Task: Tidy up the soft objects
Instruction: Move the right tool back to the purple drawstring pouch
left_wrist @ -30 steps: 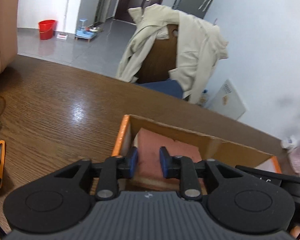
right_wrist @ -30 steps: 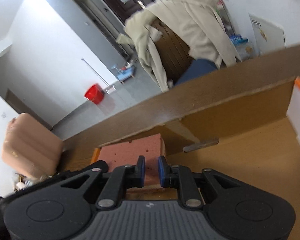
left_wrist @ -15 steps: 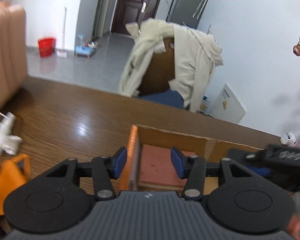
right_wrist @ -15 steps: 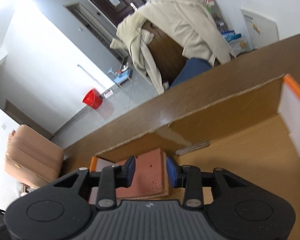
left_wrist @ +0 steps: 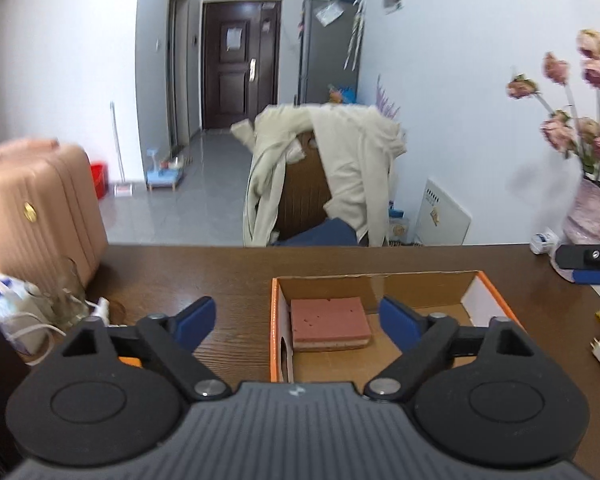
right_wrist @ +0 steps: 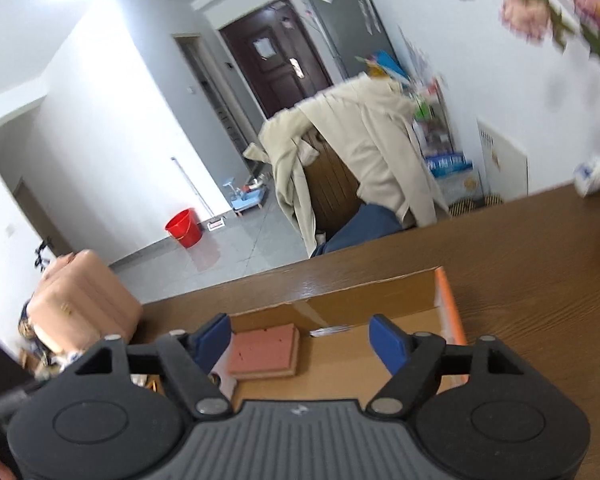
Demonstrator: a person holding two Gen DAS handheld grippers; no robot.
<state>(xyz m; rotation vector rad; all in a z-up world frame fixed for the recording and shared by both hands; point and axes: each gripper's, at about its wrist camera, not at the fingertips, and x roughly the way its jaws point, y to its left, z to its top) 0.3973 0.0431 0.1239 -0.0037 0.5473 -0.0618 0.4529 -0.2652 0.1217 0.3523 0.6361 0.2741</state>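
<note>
A pink sponge [left_wrist: 330, 322] lies flat on the floor of an open cardboard box [left_wrist: 428, 286], in its far left corner, close to the left wall and the far wall. Nothing touches it. The box has orange edges and sits on a dark wooden table [left_wrist: 228, 268].

The left gripper [left_wrist: 300, 320] hangs above the near left part of the box, its blue-padded fingers [left_wrist: 398, 322] wide apart and opening, with nothing clamped between them. The right gripper [right_wrist: 300, 338] hangs above the box too, its fingers apart and opening, also empty.

Beyond the far edge of the table stands a chair [left_wrist: 304, 200] draped with a cream jacket [left_wrist: 352, 168]. A pink suitcase [left_wrist: 32, 216] stands at the left, and a vase of flowers [left_wrist: 588, 216] at the far right of the table.
</note>
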